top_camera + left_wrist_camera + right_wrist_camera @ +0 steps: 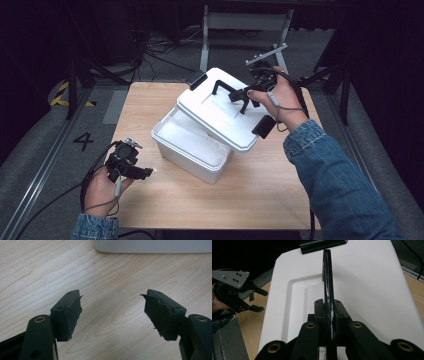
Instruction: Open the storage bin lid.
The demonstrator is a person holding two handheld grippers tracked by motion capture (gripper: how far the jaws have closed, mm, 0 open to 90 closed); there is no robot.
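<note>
The white lid (222, 107), smooth matte plastic with a recessed centre panel and a thin glossy black handle (328, 277), hangs tilted over the open, apparently translucent white box (192, 145) on the pale woodgrain table (260, 195). Your right gripper (245, 95) pinches that handle edge-on, wrist raised. Your left gripper (111, 312) rests low near the table's corner, jaws spread with nothing between them.

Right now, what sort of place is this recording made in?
Probably a lab or test room set up for recording: a small light wooden table on grey carpet, loose black cables on the floor, and yellow-black hazard tape.
</note>
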